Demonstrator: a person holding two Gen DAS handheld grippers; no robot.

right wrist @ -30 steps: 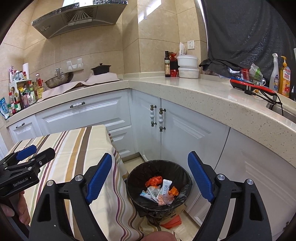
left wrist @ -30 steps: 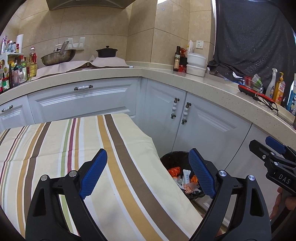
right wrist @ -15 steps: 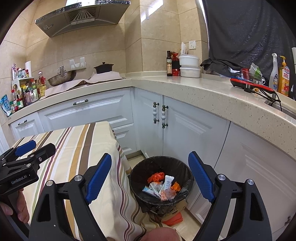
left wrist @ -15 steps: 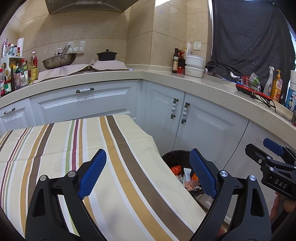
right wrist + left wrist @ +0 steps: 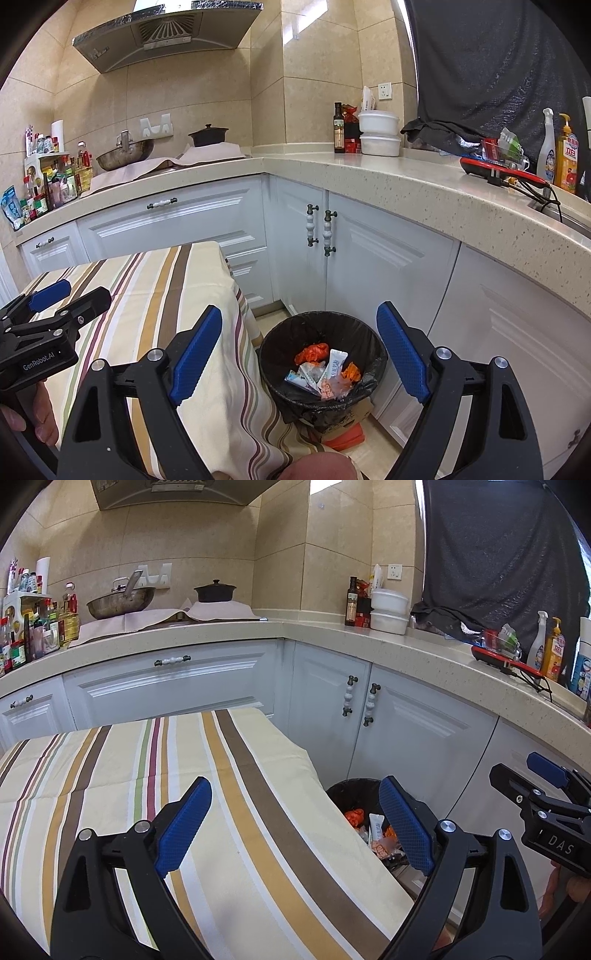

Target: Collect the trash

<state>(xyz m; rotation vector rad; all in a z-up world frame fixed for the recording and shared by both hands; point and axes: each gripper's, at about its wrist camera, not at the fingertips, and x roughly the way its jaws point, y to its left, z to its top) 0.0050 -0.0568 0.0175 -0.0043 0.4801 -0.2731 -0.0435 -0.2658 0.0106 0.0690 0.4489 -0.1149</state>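
Note:
A black-lined trash bin [image 5: 364, 332] stands on the floor beside the table, holding several wrappers and orange scraps [image 5: 325, 369]. It also shows in the left wrist view [image 5: 351, 794], partly hidden by the table edge. My right gripper [image 5: 299, 352] is open and empty, held above the bin. My left gripper [image 5: 295, 823] is open and empty above the striped tablecloth [image 5: 147, 775]. Each gripper shows at the edge of the other's view: the right one [image 5: 546, 794] and the left one [image 5: 55, 306].
White cabinets [image 5: 369, 251] and a beige countertop [image 5: 406, 177] wrap around the corner behind the bin. On the counter stand a wok [image 5: 123, 149], a black pot [image 5: 208, 134], bottles [image 5: 338, 129], white bowls [image 5: 378, 133] and a red appliance [image 5: 495, 170]. Orange scrap lies on the floor [image 5: 345, 437].
Both views have risen and drawn back slightly; the bin sits a little lower and farther off. Both grippers stay open and empty.

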